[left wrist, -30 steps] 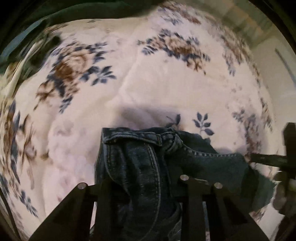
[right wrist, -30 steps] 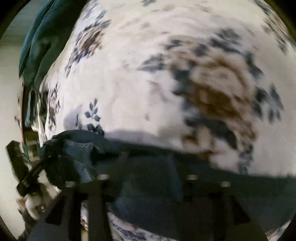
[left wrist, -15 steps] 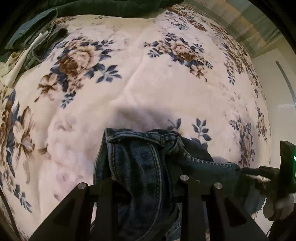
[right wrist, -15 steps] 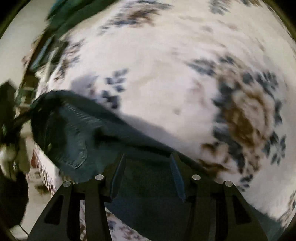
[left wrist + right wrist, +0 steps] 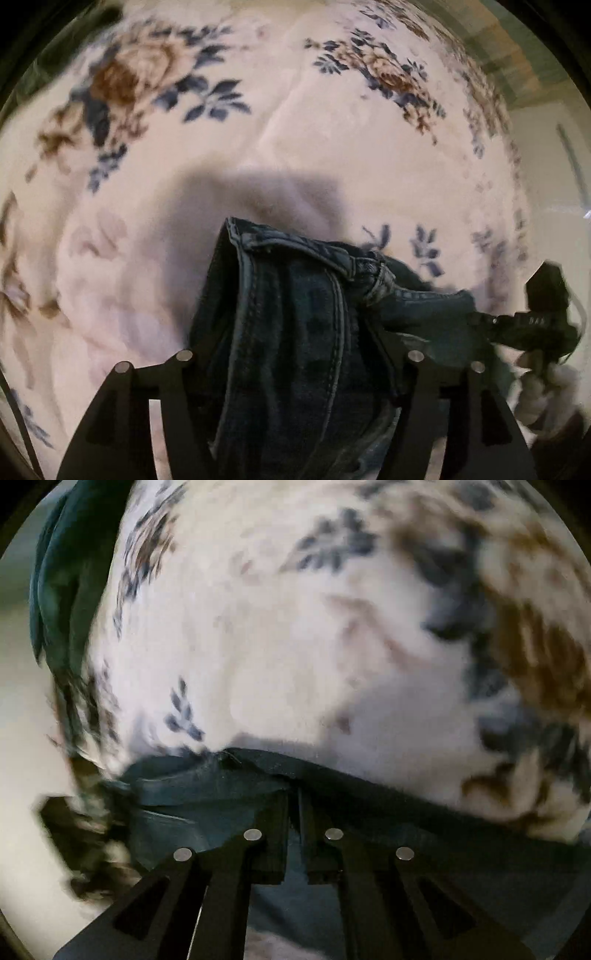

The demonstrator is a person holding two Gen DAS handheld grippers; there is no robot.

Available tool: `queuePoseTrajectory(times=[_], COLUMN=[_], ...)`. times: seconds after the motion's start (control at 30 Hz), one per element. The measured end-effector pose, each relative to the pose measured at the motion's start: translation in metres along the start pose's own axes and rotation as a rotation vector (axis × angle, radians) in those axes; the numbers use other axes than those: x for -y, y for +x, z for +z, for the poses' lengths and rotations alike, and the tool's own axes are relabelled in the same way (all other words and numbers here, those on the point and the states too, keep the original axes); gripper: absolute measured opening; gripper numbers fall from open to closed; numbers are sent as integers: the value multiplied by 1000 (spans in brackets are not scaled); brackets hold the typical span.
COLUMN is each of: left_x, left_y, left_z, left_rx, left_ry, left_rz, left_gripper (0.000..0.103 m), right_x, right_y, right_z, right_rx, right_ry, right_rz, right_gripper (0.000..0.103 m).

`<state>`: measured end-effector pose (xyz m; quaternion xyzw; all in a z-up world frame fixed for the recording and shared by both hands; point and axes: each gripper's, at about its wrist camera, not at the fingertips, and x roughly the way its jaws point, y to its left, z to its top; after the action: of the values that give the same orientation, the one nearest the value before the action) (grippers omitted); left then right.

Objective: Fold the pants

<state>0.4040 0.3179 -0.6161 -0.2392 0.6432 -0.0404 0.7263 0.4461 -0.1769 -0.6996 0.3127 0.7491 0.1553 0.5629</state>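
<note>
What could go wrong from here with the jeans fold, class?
1. The left gripper is opening with thick jeans bunched between its fingers, so the waistband could slump and undo the fold.
2. The right gripper is closing on a thin edge of denim; that small bite may slip.
3. The fluffy blanket could get pinched along with the cloth.

Cream floral blanket (image 5: pixel 303 155) spread wide, printed with brown roses and blue leaves, softly creased. Beyond its far edge, pale wall (image 5: pixel 546 155) and a strip of striped surface (image 5: pixel 517 62). Dark teal fabric (image 5: pixel 59 590) bunched at the blanket's left edge. Dim, warm light.
</note>
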Motion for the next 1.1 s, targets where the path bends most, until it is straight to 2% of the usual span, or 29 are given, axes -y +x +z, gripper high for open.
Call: queuePoseTrajectory(times=[0.03,0.07,0.13,0.17,0.2,0.37,0.4,0.43,0.47,0.5,0.57,0.6,0.63,0.7,0.73,0.8,0.87,0.9,0.93,1.03,1.07,1.1], left_x=[-4,-7,-9,-8,-5,15,19,22,23,25,25,22,19,17,17,20,24,26,27,23,17,13], left_y=[-5,-11,-22,-27,-31,-41,-40,-41,-41,-44,-45,-44,-42,-46,-52,-78,-99,-107,-109,-85,-68,-59], left_z=[0,-1,-9,-14,-21,-44,-47,-48,-48,-48,-47,-47,-47,-49,-52,-65,-84,-98,-108,-131,-133,-133], left_rx=[-2,-3,3,7,15,108,122,134,145,164,177,169,157,154,167,248,317,338,339,244,193,173], left_ry=[-18,-32,-49,-51,-46,10,18,24,23,25,27,22,10,-11,-19,-31,-68,-103,-129,-234,-285,-327], left_rz=[-19,-37,-62,-61,-56,64,88,109,123,139,143,149,153,147,159,172,179,172,158,43,9,-29], left_gripper=[63,63,64,64,64,65,65,65,65,65,65,65,65,65,65,65,65,65,65,65,65,65], right_x=[-2,-8,-15,-15,-12,13,12,11,10,8,11,23,46,70,71,59,45,47,49,66,59,73], right_y=[-8,-26,-55,-67,-71,-41,-36,-31,-34,-43,-69,-78,-82,-77,-79,-92,-102,-108,-110,-99,-75,-69], right_z=[-2,-7,-17,-23,-24,-26,-29,-32,-34,-36,-35,-32,-25,-21,-24,-47,-79,-98,-118,-176,-191,-203], right_rx=[2,36,96,114,106,4,8,0,27,82,238,269,266,189,178,198,244,266,278,302,305,317], right_ry=[-16,-88,-209,-255,-276,-330,-361,-379,-356,-328,-218,-139,-28,63,61,-2,-19,-1,21,166,219,291], right_rz=[6,-43,-187,-283,-340,-546,-552,-531,-545,-544,-481,-445,-401,-263,-232,-275,-255,-241,-232,-186,-174,-141], right_gripper=[21,31,62,65,65,64,49,14,14,6,2,1,1,1,2,9,29,54,67,67,67,67])
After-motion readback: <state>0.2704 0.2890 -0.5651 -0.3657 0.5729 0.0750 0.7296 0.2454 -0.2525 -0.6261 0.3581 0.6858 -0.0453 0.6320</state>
